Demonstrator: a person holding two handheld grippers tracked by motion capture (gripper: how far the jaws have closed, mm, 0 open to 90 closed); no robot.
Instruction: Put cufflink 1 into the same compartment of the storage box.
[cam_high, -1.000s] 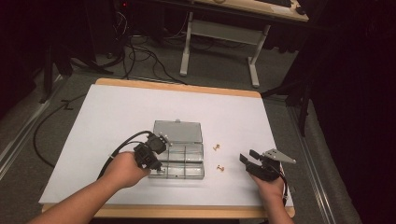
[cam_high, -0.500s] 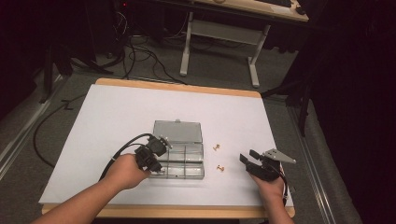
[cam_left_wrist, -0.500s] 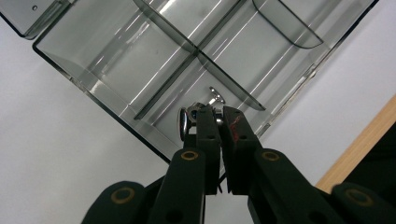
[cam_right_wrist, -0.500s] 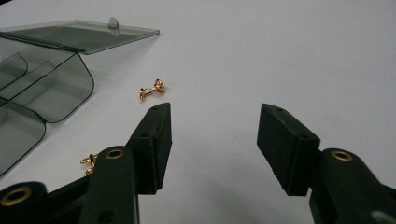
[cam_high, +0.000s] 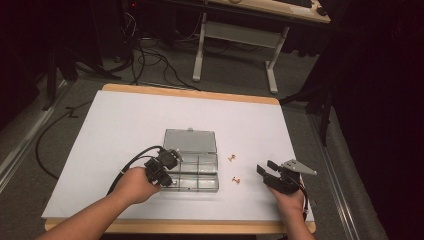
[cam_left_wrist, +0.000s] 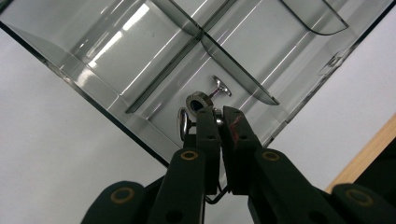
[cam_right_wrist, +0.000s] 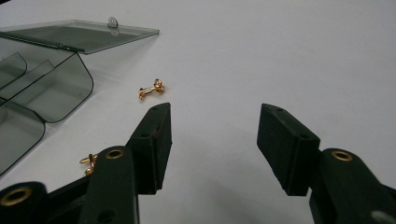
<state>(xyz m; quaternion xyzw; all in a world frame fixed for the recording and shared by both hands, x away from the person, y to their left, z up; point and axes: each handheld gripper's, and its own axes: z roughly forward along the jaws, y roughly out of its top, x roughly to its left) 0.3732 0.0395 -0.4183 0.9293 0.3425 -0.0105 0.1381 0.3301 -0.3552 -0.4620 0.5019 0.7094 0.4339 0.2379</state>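
Left gripper (cam_high: 161, 170) sat over the near-left end of the clear compartment box (cam_high: 200, 172), which lay mid-table on the white table top (cam_high: 125, 125) with its lid (cam_high: 190, 140) folded flat behind it. In the left gripper view (cam_left_wrist: 218, 119) the jaws were drawn together with the tips down inside one compartment. A silver cufflink (cam_left_wrist: 197, 103) lay at the tips, touching them; whether it was pinched between the pads could not be told. A second silver piece (cam_left_wrist: 183, 122) lay just beside the left jaw in the same compartment.

Right gripper (cam_high: 272, 172) rested near the table's near-right edge, well apart from the box, jaws standing apart with nothing between them (cam_right_wrist: 212, 140). Two gold cufflinks lay on the bare table between box and right gripper: the farther gold cufflink (cam_high: 231, 157) (cam_right_wrist: 152, 88), and the nearer gold cufflink (cam_high: 236, 179) (cam_right_wrist: 88, 163) just beside the right gripper's left jaw.
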